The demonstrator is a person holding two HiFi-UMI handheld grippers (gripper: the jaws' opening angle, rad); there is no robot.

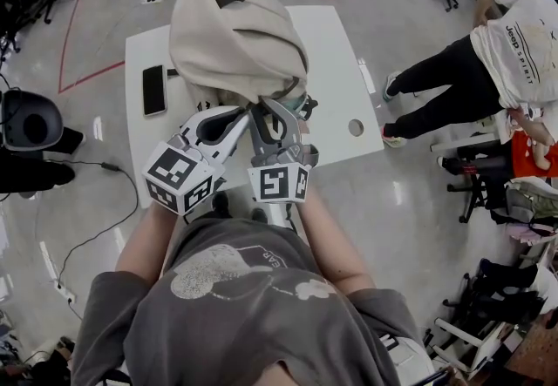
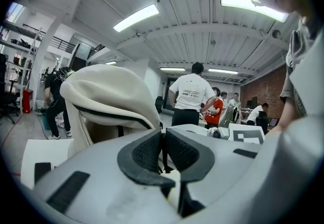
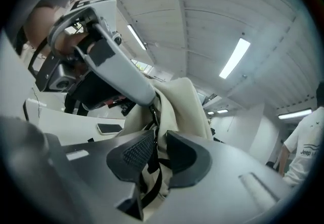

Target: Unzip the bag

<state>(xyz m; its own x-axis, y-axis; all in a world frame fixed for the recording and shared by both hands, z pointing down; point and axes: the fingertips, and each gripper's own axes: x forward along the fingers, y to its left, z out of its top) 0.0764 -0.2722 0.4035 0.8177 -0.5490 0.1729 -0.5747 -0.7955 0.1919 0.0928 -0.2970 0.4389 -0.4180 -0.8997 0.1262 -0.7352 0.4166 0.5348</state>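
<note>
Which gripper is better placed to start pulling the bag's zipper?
The left gripper, probably: its jaws pinch a thin dark strip on the bag, perhaps the zipper pull. The right gripper has its jaws apart around bag fabric and a black strap, pressing nothing.

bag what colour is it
The bag is cream; the head view shows it best.

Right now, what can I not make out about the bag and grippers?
- Left gripper pinches a thin dark strip: strap or zipper pull? Too narrow in left gripper view.
- Right gripper: whether it presses the bag is unclear in right gripper view.
- Zipper pull: in the head view, folds and both grippers hide it.
</note>
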